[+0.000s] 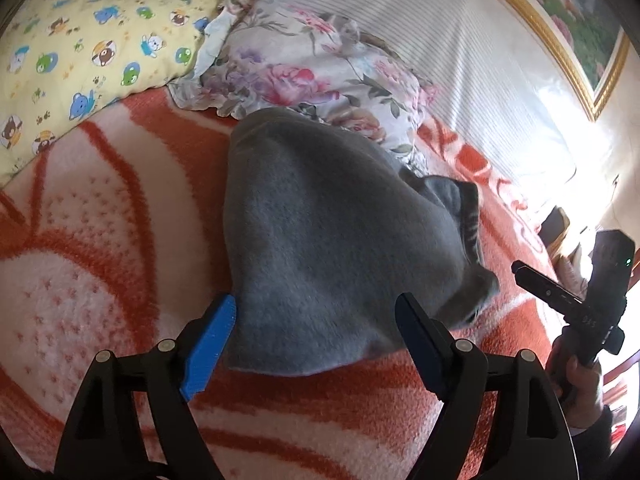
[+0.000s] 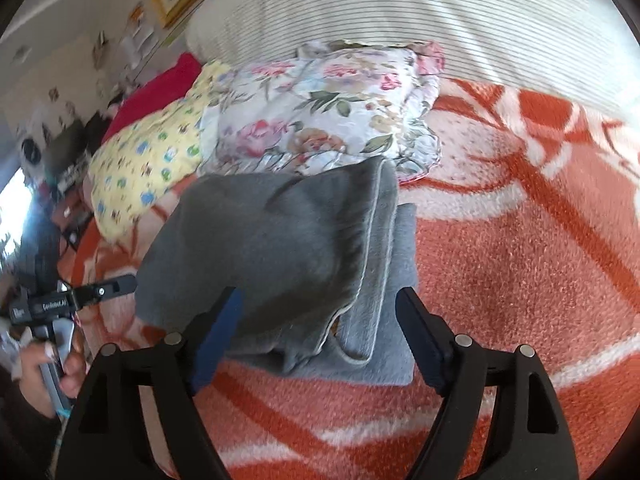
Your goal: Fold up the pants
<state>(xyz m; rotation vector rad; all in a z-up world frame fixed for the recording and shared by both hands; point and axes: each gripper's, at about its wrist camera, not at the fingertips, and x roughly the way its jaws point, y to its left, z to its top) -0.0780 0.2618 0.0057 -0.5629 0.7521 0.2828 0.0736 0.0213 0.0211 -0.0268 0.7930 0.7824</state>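
The grey fleece pants [image 1: 320, 240] lie folded in a pile on the orange and white blanket [image 1: 80, 260]. In the right wrist view the pants [image 2: 280, 248] show stacked layers with a seam edge on the right. My left gripper [image 1: 318, 312] is open, its blue fingers either side of the pants' near edge, holding nothing. My right gripper [image 2: 320, 308] is open over the near end of the pile. The right gripper shows at the far right of the left wrist view [image 1: 560, 296]; the left gripper shows at the left of the right wrist view [image 2: 100, 292].
A floral pillow [image 1: 320, 64] and a yellow animal-print pillow [image 1: 100, 52] lie just behind the pants. A white striped headboard [image 2: 440, 20] stands behind them. A framed picture [image 1: 560, 12] hangs on the wall. Cluttered furniture [image 2: 60, 152] stands beside the bed.
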